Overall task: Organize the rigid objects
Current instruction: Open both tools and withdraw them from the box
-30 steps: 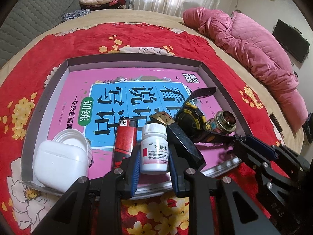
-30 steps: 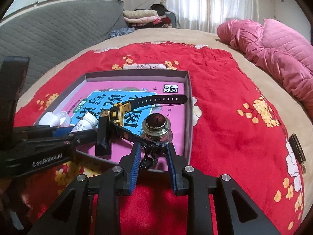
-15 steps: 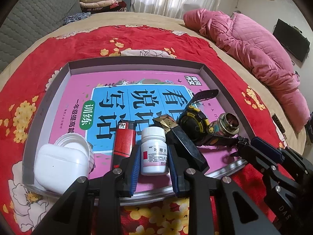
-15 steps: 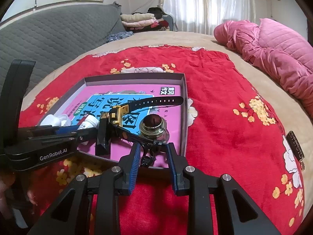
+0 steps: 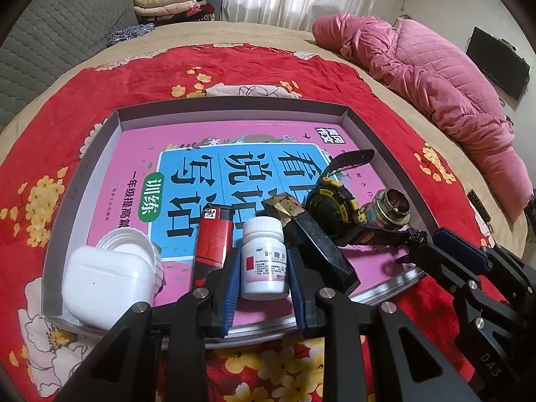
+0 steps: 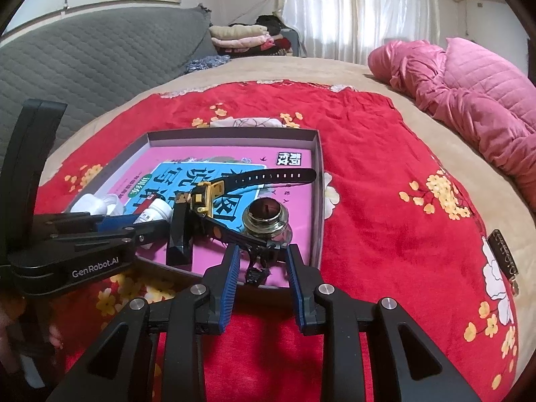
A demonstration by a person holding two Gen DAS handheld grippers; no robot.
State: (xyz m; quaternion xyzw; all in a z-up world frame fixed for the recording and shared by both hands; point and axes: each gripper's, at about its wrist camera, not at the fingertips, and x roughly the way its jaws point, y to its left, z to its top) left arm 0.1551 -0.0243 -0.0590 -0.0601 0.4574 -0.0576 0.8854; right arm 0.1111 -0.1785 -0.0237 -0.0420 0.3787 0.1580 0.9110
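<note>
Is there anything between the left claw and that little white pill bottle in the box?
Nothing visible. The white pill bottle already stands between the left gripper's blue pads, with no object in between. The red lighter and the black block lie just outside its fingers, one on each side.

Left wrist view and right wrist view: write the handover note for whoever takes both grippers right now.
Left gripper: pads look closed on the white pill bottle, which stands upright in the grey tray.
Right gripper: open, and the buckle end of the watch lies between its fingers, untouched.
In the tray, on the pink book: earbud case, red lighter, black block, brass fitting.
Done: every loose item in view is in the tray.
Left: probably place the bottle and tidy the watch strap.
</note>
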